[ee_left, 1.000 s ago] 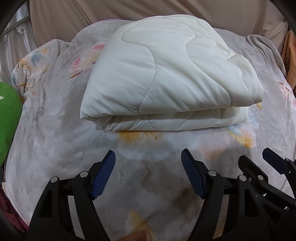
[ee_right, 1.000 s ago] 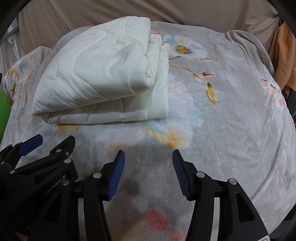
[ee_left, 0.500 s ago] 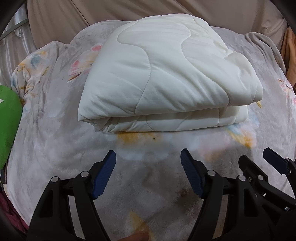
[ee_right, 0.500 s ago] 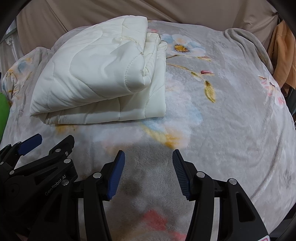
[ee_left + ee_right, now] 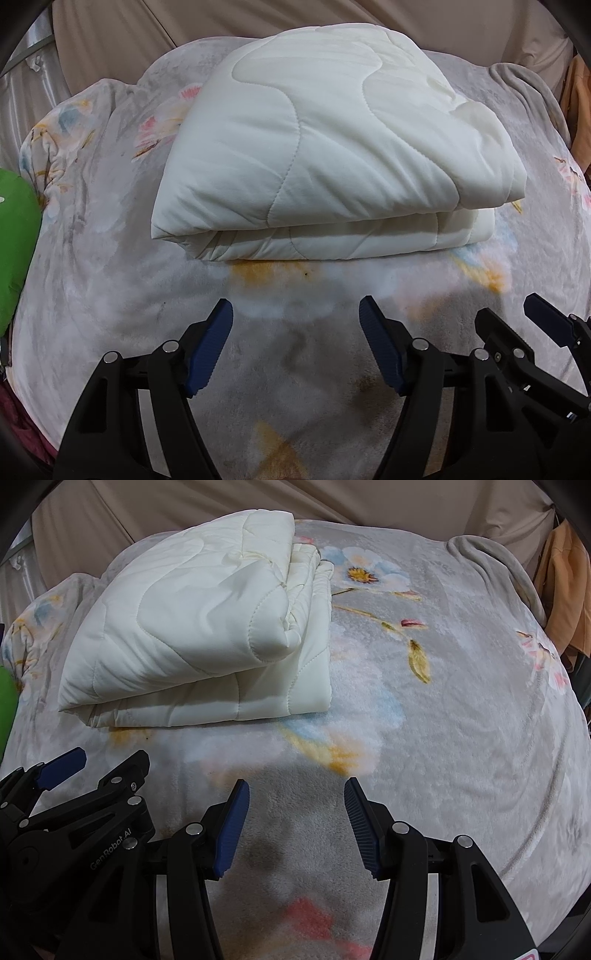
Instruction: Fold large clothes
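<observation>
So the white quilt (image 5: 321, 147) is already a thick folded bundle lying on the floral blanket (image 5: 461, 709), toward its far left part, and it looks pretty much done. Both tongs hang over bare blanket on the near side of the quilt, well short of it: left gripper (image 5: 295, 350) spread wide with nothing in it, right gripper (image 5: 295, 827) released too, parked just to the right. If you want it tidier, I'd pinch the loose upper corner on the quilt's right end and square it over the lower layers, both sides together, no dragging
</observation>
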`<move>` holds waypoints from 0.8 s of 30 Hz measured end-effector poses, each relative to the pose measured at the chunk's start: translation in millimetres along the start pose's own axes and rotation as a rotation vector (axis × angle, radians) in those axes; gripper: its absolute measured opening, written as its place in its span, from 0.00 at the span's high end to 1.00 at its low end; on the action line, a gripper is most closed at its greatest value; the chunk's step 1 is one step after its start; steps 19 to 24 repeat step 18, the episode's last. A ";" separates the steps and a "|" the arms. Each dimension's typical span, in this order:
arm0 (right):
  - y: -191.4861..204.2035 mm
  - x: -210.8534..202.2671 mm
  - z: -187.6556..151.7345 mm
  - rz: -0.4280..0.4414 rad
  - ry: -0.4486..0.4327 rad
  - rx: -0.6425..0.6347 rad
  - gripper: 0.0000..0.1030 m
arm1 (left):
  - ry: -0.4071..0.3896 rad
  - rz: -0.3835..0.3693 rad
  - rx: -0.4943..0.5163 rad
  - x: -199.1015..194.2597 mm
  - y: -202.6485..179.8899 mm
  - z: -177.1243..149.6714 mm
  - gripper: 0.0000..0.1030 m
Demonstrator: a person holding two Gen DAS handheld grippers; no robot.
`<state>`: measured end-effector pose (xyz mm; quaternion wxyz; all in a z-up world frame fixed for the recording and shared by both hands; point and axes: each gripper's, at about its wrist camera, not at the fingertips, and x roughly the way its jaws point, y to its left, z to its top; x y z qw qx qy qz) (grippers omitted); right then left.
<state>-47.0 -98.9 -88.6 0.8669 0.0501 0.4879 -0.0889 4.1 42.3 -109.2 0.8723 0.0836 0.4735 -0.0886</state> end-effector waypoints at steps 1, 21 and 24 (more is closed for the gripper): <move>-0.2 0.0 0.2 0.001 -0.001 0.000 0.49 | 0.001 -0.001 -0.003 0.3 0.4 0.1 0.34; 5.1 -1.9 0.7 -0.004 -0.014 0.012 0.48 | -0.019 0.000 -0.016 -2.5 2.4 1.1 0.34; 5.1 -1.9 0.7 -0.004 -0.014 0.012 0.48 | -0.019 0.000 -0.016 -2.5 2.4 1.1 0.34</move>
